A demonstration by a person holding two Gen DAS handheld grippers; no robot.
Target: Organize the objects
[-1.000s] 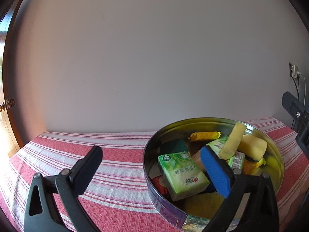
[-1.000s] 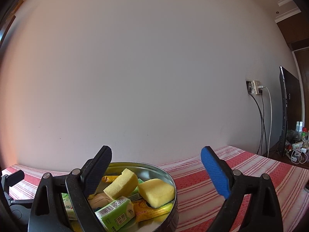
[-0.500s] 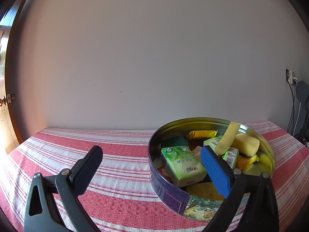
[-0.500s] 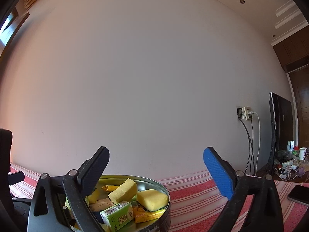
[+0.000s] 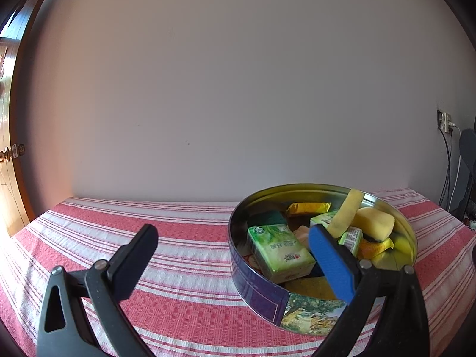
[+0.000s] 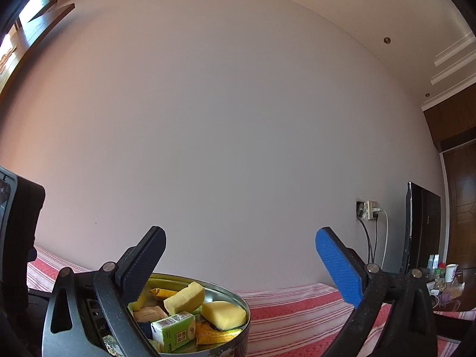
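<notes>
Right claw (image 6: 239, 260) tilted upward since earlier frame, jaws just been opening, now wide, nothing between; left claw (image 5: 229, 255) wide open, empty. Round tin (image 5: 261, 293) on striped desk (image 5: 178, 238), crammed: green packets, yellow sponges

Both wrist views face the wall, sharing the round tin (image 5: 315, 306) (image 6: 235, 294) close below.

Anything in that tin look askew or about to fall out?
One thing: a yellow sponge stands on edge, leaning above the round tin's rim instead of lying flat. The rest sits jumbled but inside. Nothing has spilled onto the striped cloth.
</notes>
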